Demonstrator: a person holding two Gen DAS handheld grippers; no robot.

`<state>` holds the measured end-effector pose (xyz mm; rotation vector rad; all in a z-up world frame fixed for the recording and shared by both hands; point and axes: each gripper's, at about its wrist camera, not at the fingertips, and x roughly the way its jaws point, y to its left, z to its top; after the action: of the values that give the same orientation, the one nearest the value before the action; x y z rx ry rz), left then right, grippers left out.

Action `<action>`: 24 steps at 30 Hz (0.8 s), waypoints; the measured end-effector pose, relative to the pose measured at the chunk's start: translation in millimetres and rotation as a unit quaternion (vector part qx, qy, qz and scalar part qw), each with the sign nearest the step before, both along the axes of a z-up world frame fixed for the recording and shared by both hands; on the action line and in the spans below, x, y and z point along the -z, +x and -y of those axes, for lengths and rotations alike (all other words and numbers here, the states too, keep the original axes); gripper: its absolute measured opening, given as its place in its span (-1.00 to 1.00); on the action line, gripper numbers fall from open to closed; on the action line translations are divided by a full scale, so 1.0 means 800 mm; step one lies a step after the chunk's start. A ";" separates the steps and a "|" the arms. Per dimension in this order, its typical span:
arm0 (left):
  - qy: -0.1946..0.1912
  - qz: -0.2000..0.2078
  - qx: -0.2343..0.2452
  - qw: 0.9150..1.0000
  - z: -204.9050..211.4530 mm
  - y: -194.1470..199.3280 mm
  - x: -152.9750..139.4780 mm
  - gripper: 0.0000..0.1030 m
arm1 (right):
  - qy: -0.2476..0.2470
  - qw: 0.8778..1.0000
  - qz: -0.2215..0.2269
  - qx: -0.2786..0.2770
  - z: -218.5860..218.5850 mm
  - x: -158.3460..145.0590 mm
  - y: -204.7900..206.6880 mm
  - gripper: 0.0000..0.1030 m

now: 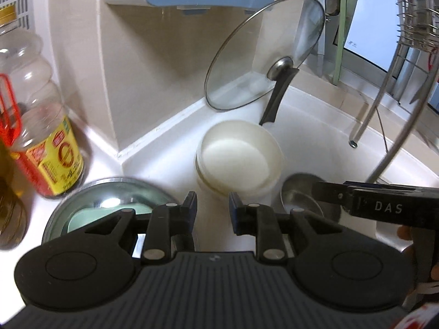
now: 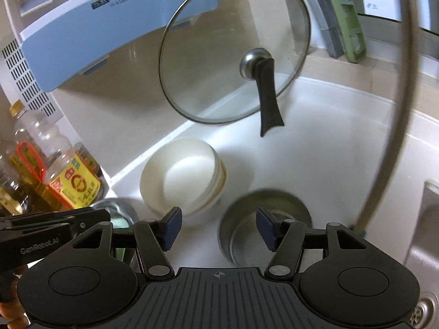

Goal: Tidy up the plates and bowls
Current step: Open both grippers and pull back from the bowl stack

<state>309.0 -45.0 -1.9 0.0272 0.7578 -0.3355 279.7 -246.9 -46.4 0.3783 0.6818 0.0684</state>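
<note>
A stack of white bowls [image 1: 239,156] sits on the white counter near the wall corner; it also shows in the right wrist view [image 2: 183,176]. A steel bowl [image 2: 264,223] stands just right of it, also seen in the left wrist view [image 1: 301,198]. My left gripper [image 1: 213,205] is open and empty, just in front of the white stack. My right gripper [image 2: 218,226] is open and empty, its fingers astride the steel bowl's near left rim. Part of the right gripper's body [image 1: 378,203] reaches over the steel bowl.
A glass lid with a black handle [image 2: 233,52] leans against the wall behind the bowls. A second glass lid [image 1: 109,205] covers a pot at front left. Oil bottles [image 1: 41,126] stand at left. A wire rack [image 1: 411,41] and a curved metal rod [image 2: 395,126] are at right.
</note>
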 end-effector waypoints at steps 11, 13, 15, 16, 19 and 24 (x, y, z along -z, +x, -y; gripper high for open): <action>0.008 -0.018 0.000 1.000 -0.007 -0.085 0.009 -0.58 | 0.002 1.000 -0.008 -0.011 -0.009 0.007 -0.076 0.21; 0.008 -0.026 -0.001 1.000 -0.007 -0.095 0.014 -0.58 | 0.001 1.000 -0.011 -0.015 -0.011 0.010 -0.087 0.21; 0.010 -0.034 -0.001 0.999 -0.007 -0.106 0.018 -0.58 | -0.002 1.000 -0.014 -0.017 -0.014 0.014 -0.097 0.22; 0.011 -0.037 -0.002 0.999 -0.006 -0.111 0.021 -0.58 | -0.006 1.000 -0.016 -0.018 -0.015 0.017 -0.101 0.22; 0.013 -0.046 -0.006 0.999 -0.006 -0.124 0.029 -0.58 | -0.007 0.999 -0.024 -0.023 -0.017 0.023 -0.113 0.22; 0.014 -0.059 -0.011 0.998 -0.001 -0.141 0.041 -0.58 | -0.007 0.999 -0.038 -0.028 -0.019 0.036 -0.131 0.22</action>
<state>196.4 -44.1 -35.1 0.0256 0.8795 -0.3070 175.2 -232.0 -75.0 0.3501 0.7675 0.1035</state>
